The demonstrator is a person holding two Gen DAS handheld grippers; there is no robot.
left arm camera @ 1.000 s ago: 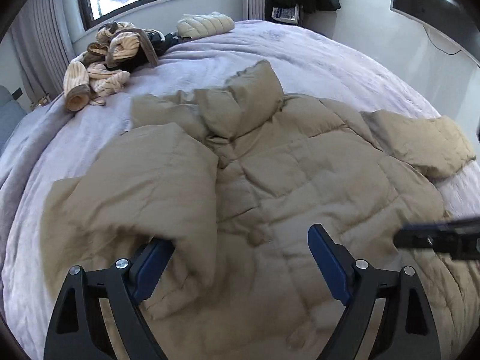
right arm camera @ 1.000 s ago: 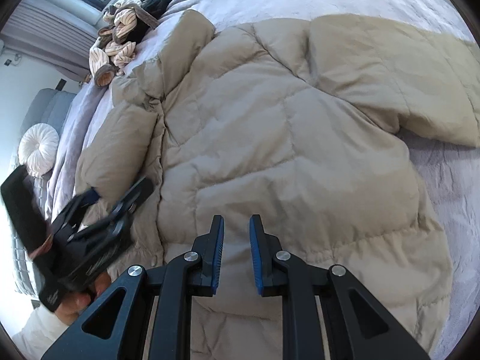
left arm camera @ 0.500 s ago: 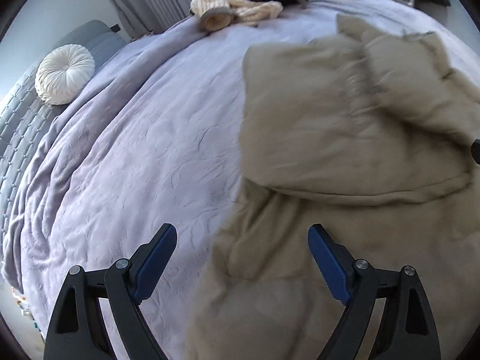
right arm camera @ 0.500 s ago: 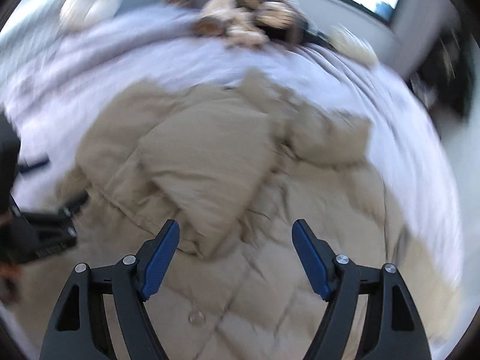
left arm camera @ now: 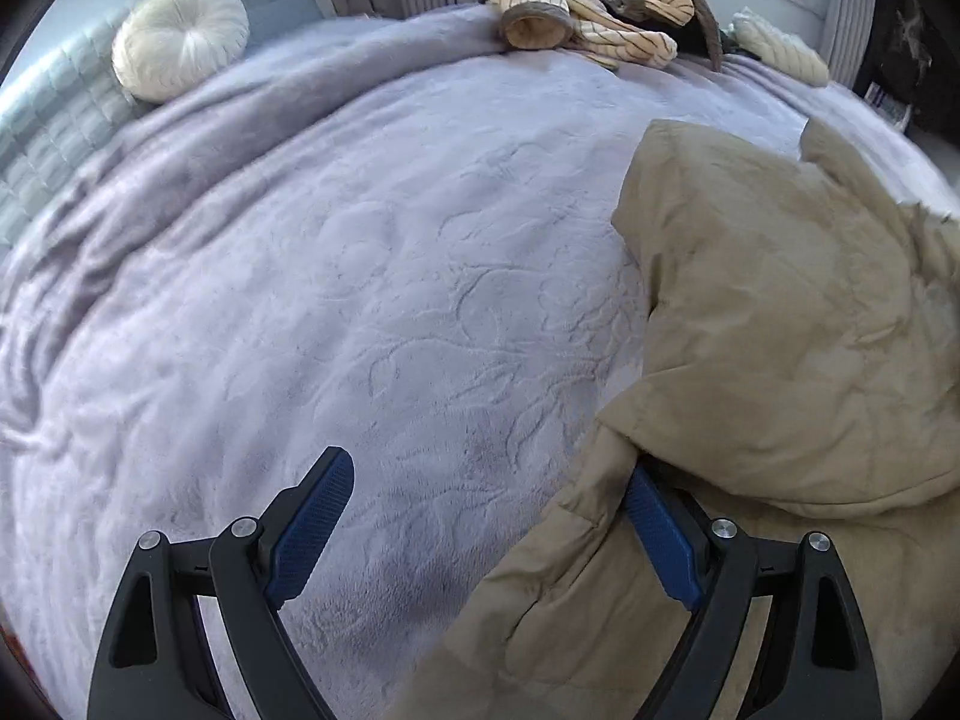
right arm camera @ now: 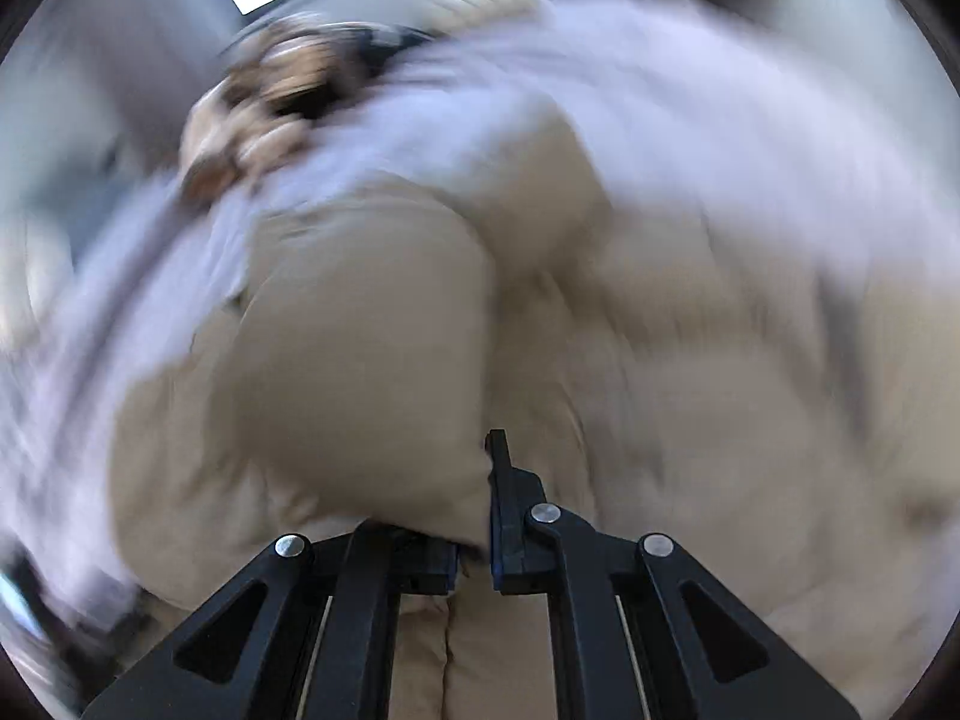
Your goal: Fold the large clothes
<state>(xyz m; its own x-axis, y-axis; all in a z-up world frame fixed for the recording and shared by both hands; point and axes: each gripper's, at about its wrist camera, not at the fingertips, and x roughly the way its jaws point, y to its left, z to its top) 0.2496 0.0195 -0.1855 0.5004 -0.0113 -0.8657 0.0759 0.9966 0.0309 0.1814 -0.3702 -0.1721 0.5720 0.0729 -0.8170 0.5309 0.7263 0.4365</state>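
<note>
Here my left gripper hangs with its two blue-ribbed fingers spread wide, nothing between them. The left finger sits over bare bedspread; the right finger is tucked against the edge of the puffer jacket, its tip slipped under a folded flap. The jacket is khaki, quilted and puffy, with a crinkled, slightly shiny shell; from this view it fills the 3 to 5 o'clock side, one soft panel doubled over the part beneath.

The lilac bedspread is plush, embossed with curling leaf shapes, and rumples into long ridges toward 9 o'clock. At 11 o'clock a round white cushion with a pleated face and a centre button leans on a grey quilted headboard. At 12 to 1 o'clock lies a heap of cream striped knitwear with brown trim, and just past it a pale quilted bundle.

My right gripper is nearly closed, its black fingers clamped on a thick fold of the same jacket, which bulges up from the pinch toward 11 o'clock. That view is badly smeared, so only tan padding, lilac cover and a dark blur of clothes at 11 o'clock can be made out.
</note>
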